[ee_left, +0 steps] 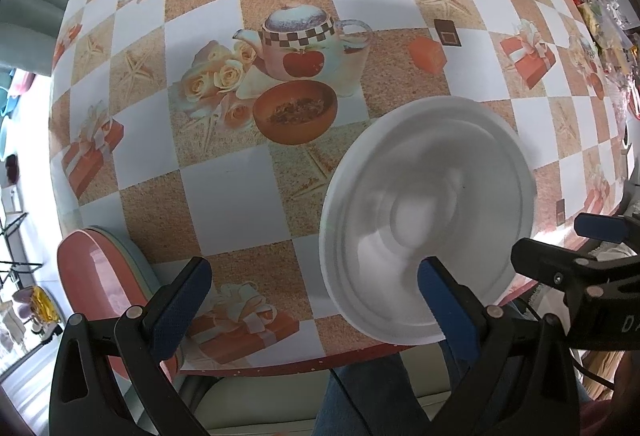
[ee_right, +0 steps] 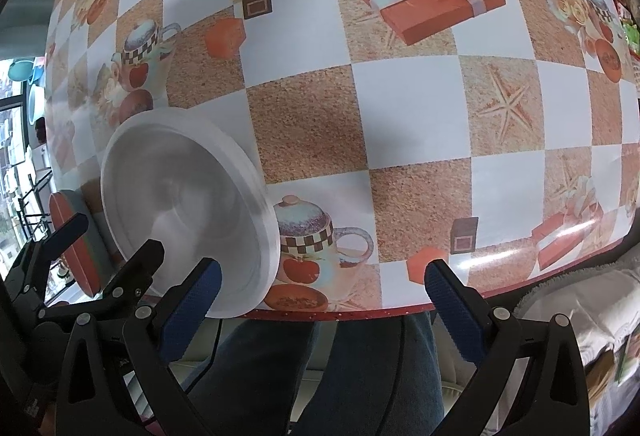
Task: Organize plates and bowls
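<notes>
Checkered tablecloth (ee_left: 280, 176) with printed teapots, starfish and gift boxes covers the table, red trim along the near edge.

Far left in the left wrist view: stack of plates (ee_left: 100, 276) at the table's near-left corner, red one on top, a pale green rim under it. Stack looks tilted, probably lens distortion, cannot tell. Beyond the table edge on the left, blurry shelving and bright daylight.

Left gripper (ee_left: 314, 286): jaws wide, nothing between the blue pads. Its left finger (ee_left: 182, 300) overlaps the plate stack in frame, contact unclear. Its right finger sits in front of the white bowl (ee_left: 428, 216) and covers part of the lower rim; cannot tell if it touches.

White bowl is near the front edge of the table, around centre, tipped so the inside faces the camera. Motion-blurred in both views.

Right gripper (ee_right: 322, 284): jaws wide, empty. Its left finger (ee_right: 192, 300) overlaps the bowl's near rim in the right wrist view. Both grippers flank the bowl closely.

Person's legs in jeans (ee_right: 320, 376) below the table edge, a cable running across them.

Right wrist only: the bowl (ee_right: 188, 204) seen from its right side, the plate stack (ee_right: 68, 236) edge-on behind the left gripper (ee_right: 116, 242), a light fabric surface at lower right.

Left wrist only: clutter of small packets (ee_left: 600, 16) along the table's far right edge, too small to identify.
</notes>
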